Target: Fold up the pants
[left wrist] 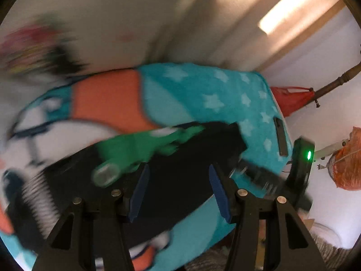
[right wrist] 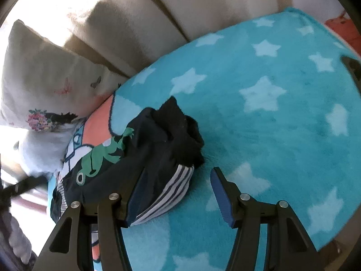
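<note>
Small dark navy pants (right wrist: 146,140) with a green frog print (right wrist: 101,155) lie bunched on a turquoise star blanket (right wrist: 259,124). A striped cuff (right wrist: 171,187) rests against the left pad of my right gripper (right wrist: 178,180). The right pad stands clear of the cloth, so that gripper is open. The left wrist view is blurred by motion. There my left gripper (left wrist: 179,192) hangs open over the pants (left wrist: 191,158), with the frog print (left wrist: 135,146) to its left and no cloth pinched between its pads.
The blanket (left wrist: 203,90) covers a seat backed by beige cushions (right wrist: 158,11). A pale flowered pillow (right wrist: 40,72) leans at the left. A black housing with a green light (left wrist: 302,160) stands at the blanket's right edge. Beyond it are a red bag (left wrist: 293,99) and an orange net bag (left wrist: 347,162).
</note>
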`<state>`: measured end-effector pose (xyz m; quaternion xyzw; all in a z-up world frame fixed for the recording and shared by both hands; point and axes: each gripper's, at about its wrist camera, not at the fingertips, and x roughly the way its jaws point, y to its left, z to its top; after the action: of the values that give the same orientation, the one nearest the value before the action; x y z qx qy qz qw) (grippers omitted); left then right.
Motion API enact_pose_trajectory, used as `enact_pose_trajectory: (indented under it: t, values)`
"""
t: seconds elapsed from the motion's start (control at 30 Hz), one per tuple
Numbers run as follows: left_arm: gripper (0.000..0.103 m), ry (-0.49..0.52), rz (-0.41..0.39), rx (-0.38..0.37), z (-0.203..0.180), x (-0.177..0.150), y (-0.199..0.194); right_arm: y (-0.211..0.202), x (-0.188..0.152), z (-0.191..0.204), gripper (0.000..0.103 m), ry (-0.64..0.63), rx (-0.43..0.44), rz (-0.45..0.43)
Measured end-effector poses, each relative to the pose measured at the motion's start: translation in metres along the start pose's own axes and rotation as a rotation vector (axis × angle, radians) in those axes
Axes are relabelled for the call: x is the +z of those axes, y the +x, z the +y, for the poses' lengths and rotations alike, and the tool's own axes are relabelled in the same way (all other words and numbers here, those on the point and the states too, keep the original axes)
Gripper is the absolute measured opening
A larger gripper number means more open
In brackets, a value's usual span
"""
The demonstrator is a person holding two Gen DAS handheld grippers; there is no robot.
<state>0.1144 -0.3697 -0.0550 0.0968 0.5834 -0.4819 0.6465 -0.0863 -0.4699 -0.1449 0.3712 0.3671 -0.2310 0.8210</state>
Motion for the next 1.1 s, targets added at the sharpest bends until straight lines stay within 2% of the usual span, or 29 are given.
enact_pose_trajectory:
  t: [0.03, 0.2, 0.33, 0.47, 0.5, 0.53, 0.57, 0.63, 0.77, 0.93, 1.1]
  values:
    - [0.054, 0.01, 0.019, -0.02, -0.011, 0.012, 0.019, 0.004, 0.001, 0.0, 0.062, -0.02, 0.002, 0.007]
    - [0.054, 0.056, 0.082, -0.015, -0.046, 0.054, 0.089, 0.016, 0.006, -0.003, 0.062, -0.081, 0.011, 0.012]
    - [0.054, 0.103, 0.141, -0.006, -0.061, 0.071, 0.132, 0.018, 0.008, -0.004, 0.063, -0.107, 0.027, -0.005]
    - [0.053, 0.156, 0.221, 0.031, -0.071, 0.072, 0.162, 0.022, 0.008, 0.003, 0.062, -0.142, 0.048, -0.021]
    - [0.047, 0.162, 0.222, 0.032, -0.073, 0.071, 0.163, 0.024, 0.008, 0.006, 0.051, -0.153, 0.051, -0.02]
    - [0.035, 0.165, 0.218, 0.024, -0.074, 0.07, 0.162, 0.026, 0.009, 0.008, 0.032, -0.16, 0.054, -0.015]
    - [0.006, 0.149, 0.247, -0.016, -0.073, 0.069, 0.162, 0.028, 0.01, 0.008, 0.027, -0.16, 0.064, -0.007]
    - [0.006, 0.134, 0.245, -0.034, -0.071, 0.066, 0.156, 0.027, 0.014, 0.008, 0.02, -0.15, 0.087, -0.001]
    - [0.006, 0.082, 0.178, -0.069, -0.062, 0.061, 0.127, 0.017, 0.02, 0.017, 0.017, -0.178, 0.119, -0.007]
    - [0.006, -0.013, 0.066, -0.168, -0.035, 0.055, 0.079, -0.003, 0.018, 0.05, 0.017, -0.285, 0.148, -0.031]
    - [0.006, -0.12, -0.032, -0.238, 0.014, 0.034, 0.034, -0.005, 0.008, 0.101, 0.017, -0.399, 0.161, -0.015]
